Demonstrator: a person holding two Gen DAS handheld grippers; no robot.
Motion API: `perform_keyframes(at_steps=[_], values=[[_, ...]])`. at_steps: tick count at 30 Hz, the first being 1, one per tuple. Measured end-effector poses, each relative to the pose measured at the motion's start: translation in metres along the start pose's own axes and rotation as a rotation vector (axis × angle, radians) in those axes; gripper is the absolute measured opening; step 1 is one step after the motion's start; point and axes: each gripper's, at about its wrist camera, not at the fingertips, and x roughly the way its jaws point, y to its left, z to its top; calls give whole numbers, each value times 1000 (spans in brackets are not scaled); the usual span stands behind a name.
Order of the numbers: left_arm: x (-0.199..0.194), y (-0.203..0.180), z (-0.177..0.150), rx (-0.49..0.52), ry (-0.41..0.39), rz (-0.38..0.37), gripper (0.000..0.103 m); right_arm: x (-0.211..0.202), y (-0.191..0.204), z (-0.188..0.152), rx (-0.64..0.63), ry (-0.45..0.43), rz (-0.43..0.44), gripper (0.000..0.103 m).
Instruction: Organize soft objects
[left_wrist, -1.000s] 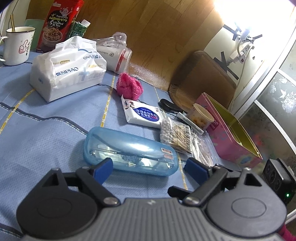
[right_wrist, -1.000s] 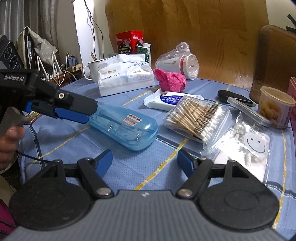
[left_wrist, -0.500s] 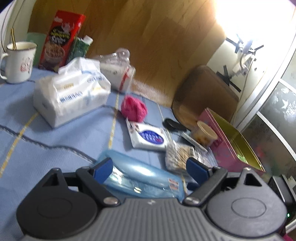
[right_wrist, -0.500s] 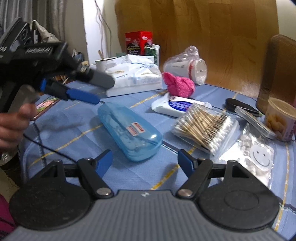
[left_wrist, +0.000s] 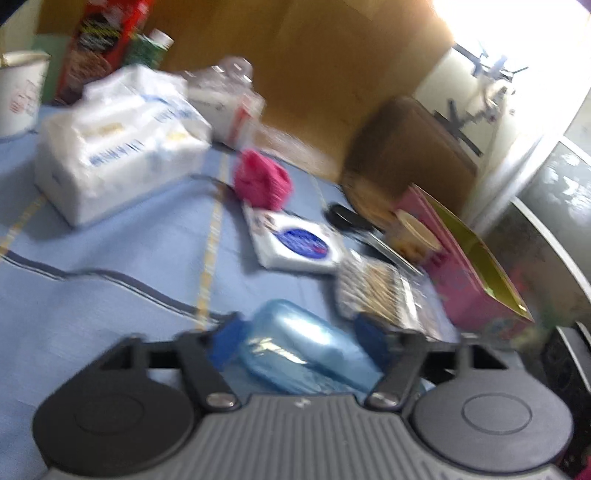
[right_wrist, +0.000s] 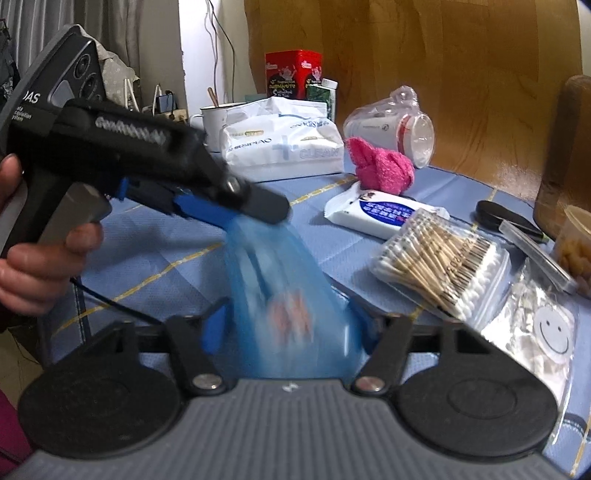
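Note:
A translucent blue case (left_wrist: 303, 350) lies between the blue pads of my left gripper (left_wrist: 297, 338), whose jaws are closing on its sides. In the right wrist view the same case (right_wrist: 280, 280) is blurred and runs from the left gripper (right_wrist: 258, 218) down to my right gripper (right_wrist: 290, 323), whose jaws are also closing, pads against the near end. Beyond it on the blue cloth sit a pink fluffy cloth (right_wrist: 380, 170), a white tissue pack (right_wrist: 284, 144) and a wet-wipe pack (right_wrist: 384, 214).
A bag of cotton swabs (right_wrist: 443, 266) and a smiley-face bag (right_wrist: 535, 332) lie right of the case. An open pink box (left_wrist: 476, 273), a snack cup (left_wrist: 413, 232) and a mug (left_wrist: 18, 92) stand around. A person's hand (right_wrist: 44, 266) holds the left gripper.
Both grippers' jaws have narrowed onto the blue case. The case has swung round from lying slantwise to pointing along the right gripper. The left gripper came forward over it.

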Motion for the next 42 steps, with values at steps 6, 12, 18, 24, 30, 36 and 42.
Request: perform_keyframes(at_steps=[6,12,18,24,30,36,42], values=[[4,-18,-12,55,12,-3,40,-5,4,-3,-6,-11,-2,56],[4,-17,-14,36,28,-22,41,-11,4,-7,-23,-10,-12,56],[-2,-10,-8,30,-15,68,77,-19,0,-16,-22,1,-53,72],[5,-17,-4,82,-9,51,81,-32,0,-25,-9,5,-64,72],[21,-25,-13,99,37,-5,63,-34,3,-27,-9,-5,-60,56],[12,-25,-16,66,39,-53,38,-37,1,-27,-40,-1,-43,56],[1,-24,-23,56,44,-78,19,-47,-5,-32,-65,6,-33,56]])
